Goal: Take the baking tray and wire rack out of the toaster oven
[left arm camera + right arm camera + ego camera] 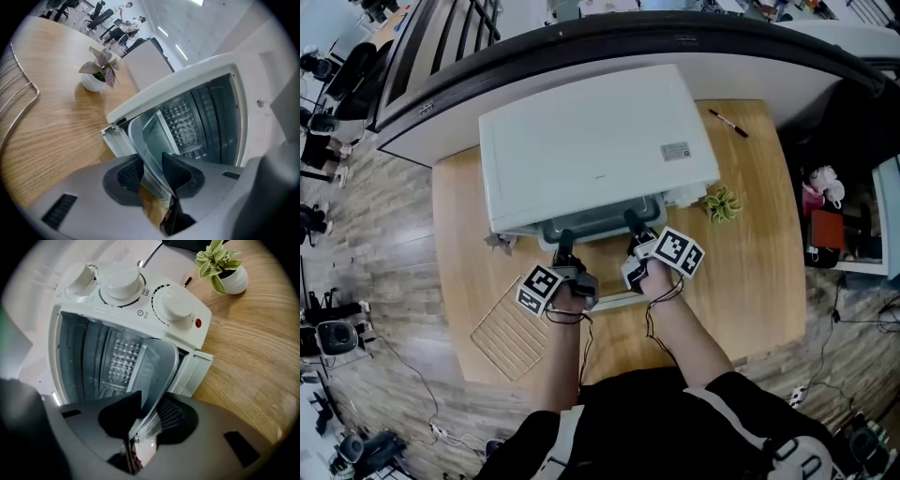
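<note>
The white toaster oven (595, 145) stands on a wooden table with its door down. A grey baking tray (600, 223) sticks partway out of its mouth. My left gripper (565, 242) is shut on the tray's front rim at the left, and my right gripper (633, 225) is shut on the same rim at the right. In the left gripper view the tray (154, 136) runs edge-on between the pads of the left gripper (152, 171). In the right gripper view the tray (159, 362) passes between the pads of the right gripper (150, 416). The wire rack (511, 328) lies flat on the table at the front left.
A small potted plant (722, 203) stands just right of the oven, and a pen (728, 123) lies behind it. The oven's knobs (122, 284) sit on its right side. The table's front edge is close to my body; a dark curved counter runs behind the oven.
</note>
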Motion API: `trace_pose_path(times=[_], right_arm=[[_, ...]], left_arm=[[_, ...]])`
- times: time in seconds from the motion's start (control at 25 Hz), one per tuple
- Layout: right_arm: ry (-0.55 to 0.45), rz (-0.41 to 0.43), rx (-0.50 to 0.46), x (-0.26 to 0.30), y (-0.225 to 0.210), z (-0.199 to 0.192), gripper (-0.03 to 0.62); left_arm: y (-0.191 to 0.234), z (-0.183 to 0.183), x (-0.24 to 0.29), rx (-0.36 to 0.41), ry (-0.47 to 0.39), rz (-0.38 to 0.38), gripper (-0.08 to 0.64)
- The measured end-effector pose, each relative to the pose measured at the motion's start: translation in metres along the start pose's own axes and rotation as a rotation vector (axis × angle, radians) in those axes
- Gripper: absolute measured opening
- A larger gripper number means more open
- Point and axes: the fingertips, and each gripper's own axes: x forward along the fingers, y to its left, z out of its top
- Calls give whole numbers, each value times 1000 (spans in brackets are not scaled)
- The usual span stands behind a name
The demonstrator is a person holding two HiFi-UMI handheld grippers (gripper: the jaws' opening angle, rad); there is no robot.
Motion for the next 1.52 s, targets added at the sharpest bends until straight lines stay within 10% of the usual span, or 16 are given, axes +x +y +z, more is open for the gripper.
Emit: trace_pose_path(times=[1.52], right_arm=[[9,-13,4,-100,-3,-56,104]], left_arm=[[9,-52,-101,37,145,24,135]])
